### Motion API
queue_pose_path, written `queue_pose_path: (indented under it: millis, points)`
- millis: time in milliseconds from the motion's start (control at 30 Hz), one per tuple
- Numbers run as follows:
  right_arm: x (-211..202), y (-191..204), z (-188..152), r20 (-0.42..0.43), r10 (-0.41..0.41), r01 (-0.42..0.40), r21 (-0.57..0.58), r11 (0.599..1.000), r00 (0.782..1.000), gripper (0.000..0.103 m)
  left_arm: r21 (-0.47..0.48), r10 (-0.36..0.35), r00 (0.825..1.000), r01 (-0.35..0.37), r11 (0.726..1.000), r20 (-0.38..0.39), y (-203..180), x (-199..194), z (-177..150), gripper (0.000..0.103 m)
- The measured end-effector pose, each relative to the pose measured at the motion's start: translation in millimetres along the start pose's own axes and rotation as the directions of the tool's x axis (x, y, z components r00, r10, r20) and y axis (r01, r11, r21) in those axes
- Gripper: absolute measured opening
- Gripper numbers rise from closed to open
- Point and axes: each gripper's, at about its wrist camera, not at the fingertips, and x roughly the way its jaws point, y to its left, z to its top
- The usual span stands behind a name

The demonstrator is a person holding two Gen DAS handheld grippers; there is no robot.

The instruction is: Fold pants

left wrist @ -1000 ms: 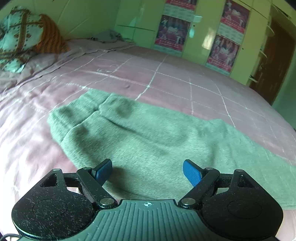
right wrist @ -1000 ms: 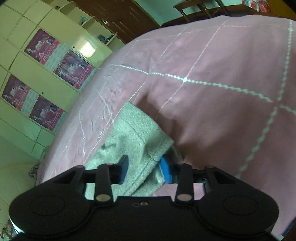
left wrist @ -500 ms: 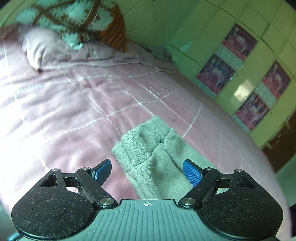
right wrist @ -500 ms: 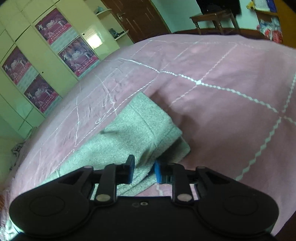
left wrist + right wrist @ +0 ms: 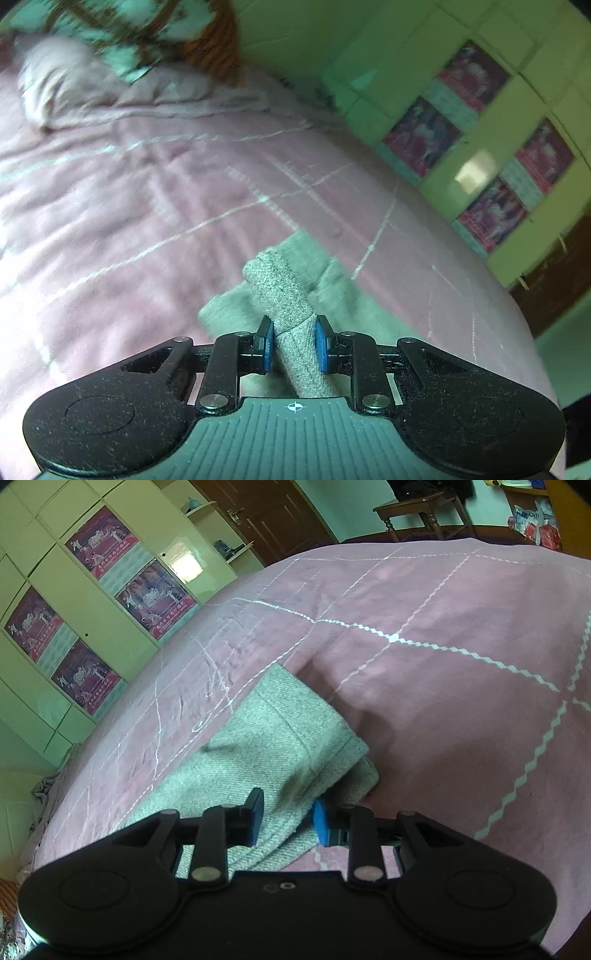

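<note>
Grey-green pants [image 5: 266,738] lie on a pink bedspread [image 5: 461,686]. In the left wrist view my left gripper [image 5: 291,345] is shut on a bunched end of the pants [image 5: 284,295], which stands up between the blue pads. In the right wrist view my right gripper [image 5: 286,821] is shut on the near edge of the other end, with the fabric pinched between its pads; that end lies flat in two layers on the bed.
Pillows [image 5: 122,62] lie at the head of the bed. A green wardrobe with posters [image 5: 99,602] runs along the far side. A brown door [image 5: 273,513] and a wooden table [image 5: 424,509] stand beyond the bed.
My left gripper swung to the pants' end and shut on it, lifting a bunch of fabric. My right gripper narrowed onto the other end's edge.
</note>
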Motion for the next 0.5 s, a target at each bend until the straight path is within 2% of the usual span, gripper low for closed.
queue_pose_path:
  millis: [33, 67, 100, 133, 167, 200, 233, 300, 333, 367, 400, 433, 467, 500]
  points:
    - [0, 0, 0, 0.000, 0.001, -0.001, 0.000, 1.000, 1.000, 0.029, -0.002, 0.012, 0.999, -0.012, 1.000, -0.034, -1, 7, -1, 0.023]
    - [-1, -1, 0, 0.001, 0.006, -0.006, 0.003, 1.000, 1.000, 0.030, -0.022, 0.001, 0.997, -0.003, 1.000, -0.074, 0, 13, -1, 0.028]
    - [-1, -1, 0, 0.002, 0.011, -0.011, 0.007, 1.000, 1.000, 0.030, -0.042, -0.010, 0.996, 0.006, 0.999, -0.087, 1, 16, -2, 0.029]
    - [-1, -2, 0, 0.001, 0.014, -0.014, 0.011, 1.000, 1.000, 0.030, -0.039, -0.014, 0.997, 0.011, 0.999, -0.081, 0, 17, -2, 0.028]
    - [-2, -3, 0, 0.001, 0.016, -0.016, 0.016, 1.000, 1.000, 0.030, -0.023, -0.021, 0.997, 0.020, 1.000, -0.077, -2, 19, 0, 0.018]
    - [-2, -3, 0, 0.002, 0.018, -0.018, 0.018, 1.000, 1.000, 0.030, -0.003, -0.038, 0.998, 0.038, 0.999, -0.049, -7, 15, 3, 0.017]
    - [-3, -3, 0, 0.003, 0.019, -0.019, 0.021, 1.000, 1.000, 0.030, 0.025, -0.079, 0.997, 0.078, 0.997, 0.018, -13, 6, 8, 0.017]
    - [-8, -3, -2, 0.027, 0.012, -0.012, 0.017, 1.000, 1.000, 0.025, 0.057, -0.165, 0.976, 0.159, 0.986, 0.139, -21, -11, 19, 0.017]
    - [-11, -2, -3, 0.047, 0.004, -0.004, 0.007, 1.000, 0.999, 0.021, 0.080, -0.176, 0.972, 0.165, 0.983, 0.157, -23, -12, 21, 0.017]
    - [-12, -1, -3, 0.053, -0.011, 0.011, -0.003, 1.000, 0.999, 0.012, 0.088, -0.148, 0.981, 0.138, 0.987, 0.128, -20, -4, 21, 0.017]
    - [-11, -1, -3, 0.046, -0.035, 0.035, -0.006, 0.999, 0.998, 0.008, 0.090, -0.094, 0.994, 0.089, 0.992, 0.055, -15, 10, 21, 0.017]
    - [-7, 0, -3, 0.028, -0.047, 0.048, -0.008, 0.999, 0.998, 0.006, 0.094, -0.034, 0.999, 0.036, 0.995, -0.024, -7, 24, 17, 0.017]
    - [-3, 1, -3, 0.009, -0.055, 0.056, -0.017, 0.998, 0.998, 0.006, 0.108, 0.000, 0.997, 0.008, 0.994, -0.079, 0, 33, 10, 0.017]
    - [0, 3, -2, 0.000, -0.067, 0.067, -0.030, 0.997, 0.998, 0.005, 0.112, -0.008, 0.995, 0.019, 0.994, -0.098, 6, 33, 3, 0.018]
